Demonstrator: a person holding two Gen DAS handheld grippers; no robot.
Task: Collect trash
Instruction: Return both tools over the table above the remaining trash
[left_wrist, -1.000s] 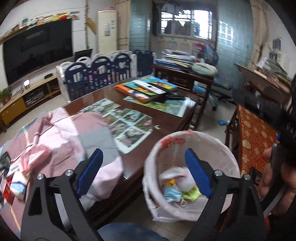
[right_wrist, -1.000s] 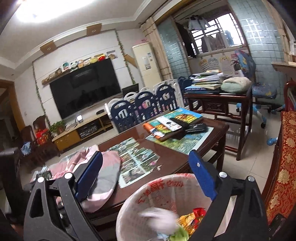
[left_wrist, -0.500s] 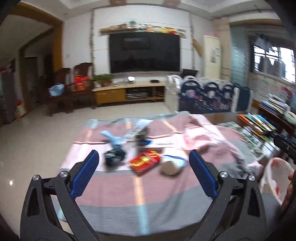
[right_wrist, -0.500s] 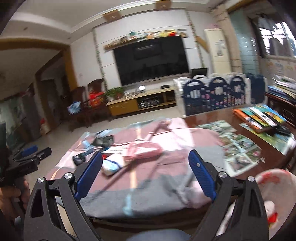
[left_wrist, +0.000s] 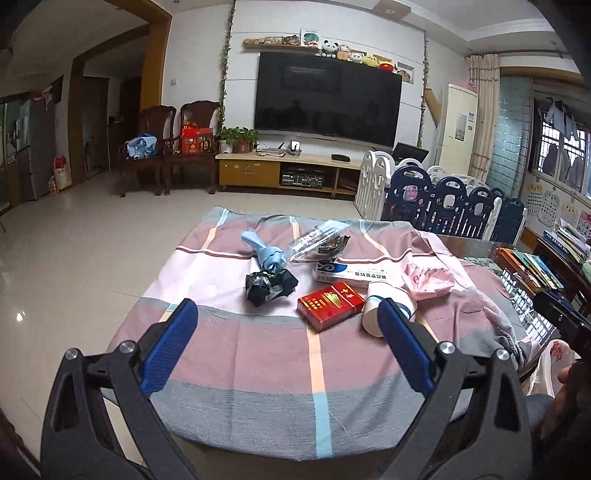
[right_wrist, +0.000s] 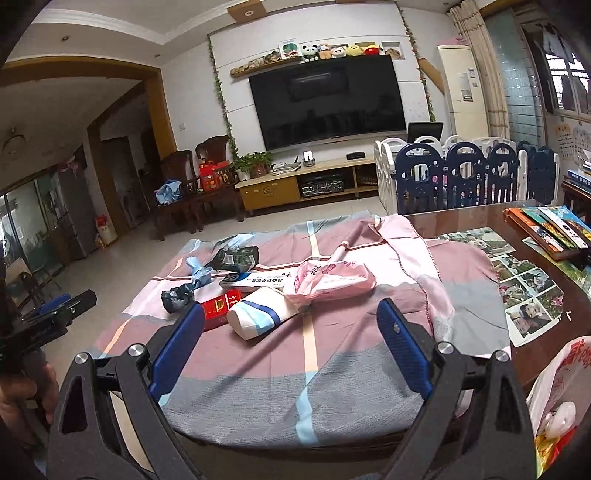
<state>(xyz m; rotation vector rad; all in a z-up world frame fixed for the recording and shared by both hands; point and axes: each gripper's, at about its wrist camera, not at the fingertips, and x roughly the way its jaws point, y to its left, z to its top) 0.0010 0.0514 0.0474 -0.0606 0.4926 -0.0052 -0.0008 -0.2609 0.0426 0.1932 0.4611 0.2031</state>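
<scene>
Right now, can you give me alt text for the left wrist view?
The open left gripper hovers over a striped cloth strewn with trash: a red box, a tipped paper cup, a black wad, a blue wad, a clear wrapper, a white carton and a pink bag. Behind is a TV.

We see our right gripper (right_wrist: 291, 332) spread wide above the checked cloth (right_wrist: 332, 369), the fallen paper cup (right_wrist: 260, 312) just ahead.
</scene>
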